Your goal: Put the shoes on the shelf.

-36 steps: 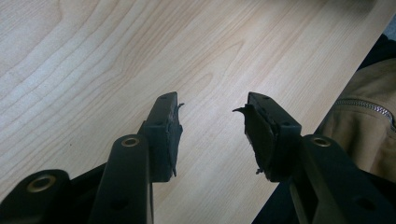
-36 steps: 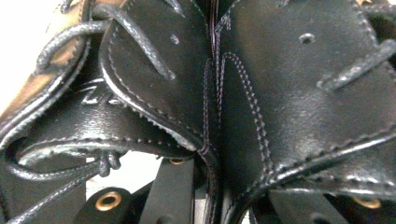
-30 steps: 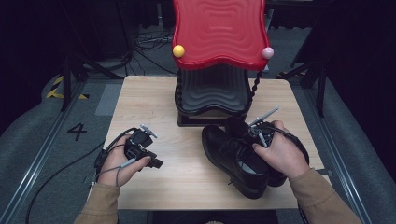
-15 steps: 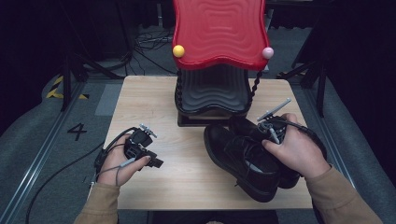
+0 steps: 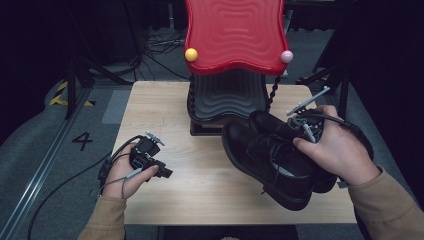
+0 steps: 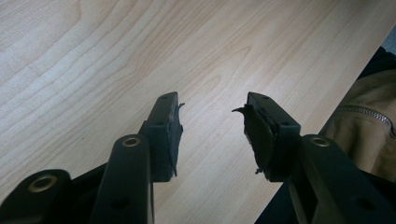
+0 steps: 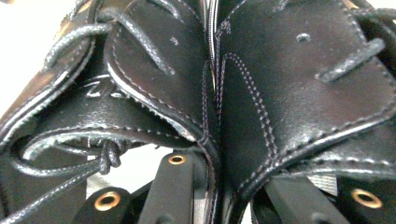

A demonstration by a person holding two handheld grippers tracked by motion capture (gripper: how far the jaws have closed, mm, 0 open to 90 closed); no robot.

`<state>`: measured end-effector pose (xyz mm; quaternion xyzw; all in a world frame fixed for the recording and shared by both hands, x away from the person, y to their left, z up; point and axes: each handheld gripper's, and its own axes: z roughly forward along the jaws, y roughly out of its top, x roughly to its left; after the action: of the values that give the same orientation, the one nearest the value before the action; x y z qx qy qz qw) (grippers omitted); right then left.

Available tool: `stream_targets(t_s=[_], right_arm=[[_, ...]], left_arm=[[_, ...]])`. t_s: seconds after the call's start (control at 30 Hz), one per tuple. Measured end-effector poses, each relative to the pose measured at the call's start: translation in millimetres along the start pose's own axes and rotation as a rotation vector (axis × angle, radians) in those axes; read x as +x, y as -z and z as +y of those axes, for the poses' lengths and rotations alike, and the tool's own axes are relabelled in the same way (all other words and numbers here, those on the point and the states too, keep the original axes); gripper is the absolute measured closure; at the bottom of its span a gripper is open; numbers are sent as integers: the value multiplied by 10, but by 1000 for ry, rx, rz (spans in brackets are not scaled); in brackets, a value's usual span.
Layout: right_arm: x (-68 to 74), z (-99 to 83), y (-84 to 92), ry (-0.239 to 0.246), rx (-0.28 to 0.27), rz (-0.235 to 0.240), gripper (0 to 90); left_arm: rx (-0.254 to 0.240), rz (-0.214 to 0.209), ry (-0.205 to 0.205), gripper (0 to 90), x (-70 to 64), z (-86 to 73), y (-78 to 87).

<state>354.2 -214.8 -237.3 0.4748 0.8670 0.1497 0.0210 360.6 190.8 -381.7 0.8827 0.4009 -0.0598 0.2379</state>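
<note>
Slippage worried us — our right tongs (image 5: 300,131) pinched the inner collars of two black leather lace-up shoes (image 5: 272,162) together, tilted above the pale wooden surface (image 5: 200,190); left tongs (image 6: 212,133) sat apart, empty.

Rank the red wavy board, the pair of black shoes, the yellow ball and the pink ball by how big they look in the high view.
1. red wavy board
2. pair of black shoes
3. yellow ball and pink ball: they look alike, so no ranking between them.

The shoes (image 5: 272,160) are smooth black leather with a soft shine and stitched seams. The table (image 5: 200,175) is pale matt wood; the stand (image 5: 235,35) has a glossy red plastic top.
</note>
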Motion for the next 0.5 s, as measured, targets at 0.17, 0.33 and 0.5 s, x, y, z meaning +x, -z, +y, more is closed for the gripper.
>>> stream_targets(t_s=[0.17,0.33,0.5], right_arm=[[21,60,245,8,-29,-3,811],[52,126,487,13,-49,-7,811],[80,217,724,14,-61,-12,811]], left_arm=[[-10,1,10,559,9,-10,19],[-16,5,27,559,26,-22,11],[-22,12,40,559,35,-77,31]])
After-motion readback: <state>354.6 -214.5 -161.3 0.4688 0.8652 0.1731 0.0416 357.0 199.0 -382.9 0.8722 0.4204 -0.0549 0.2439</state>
